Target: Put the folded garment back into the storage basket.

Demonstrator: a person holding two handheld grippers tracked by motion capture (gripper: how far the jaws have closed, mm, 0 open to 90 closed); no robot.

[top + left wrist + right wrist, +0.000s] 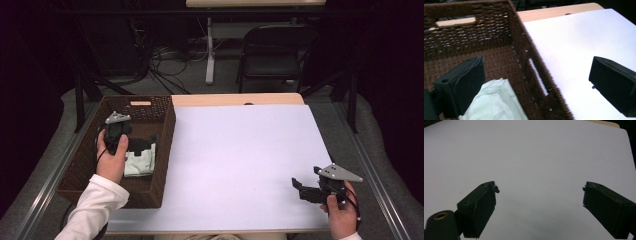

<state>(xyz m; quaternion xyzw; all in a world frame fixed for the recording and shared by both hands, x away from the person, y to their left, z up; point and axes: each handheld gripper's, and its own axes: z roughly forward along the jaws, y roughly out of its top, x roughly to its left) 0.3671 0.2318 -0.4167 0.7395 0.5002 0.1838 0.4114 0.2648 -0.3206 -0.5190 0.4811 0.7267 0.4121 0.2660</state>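
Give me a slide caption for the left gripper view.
Open left gripper straddling the woven basket's wall, pale cloth inside.

The pale green cloth (140,161) in the brown basket (163,150) is partly hidden by the left gripper (140,144) & the hand (112,159), so its full shape can't be told. In the left gripper view, the cloth (494,102) is cut off at 6 o'clock. The right gripper (539,195) has both jaws cut off at the bottom edge.
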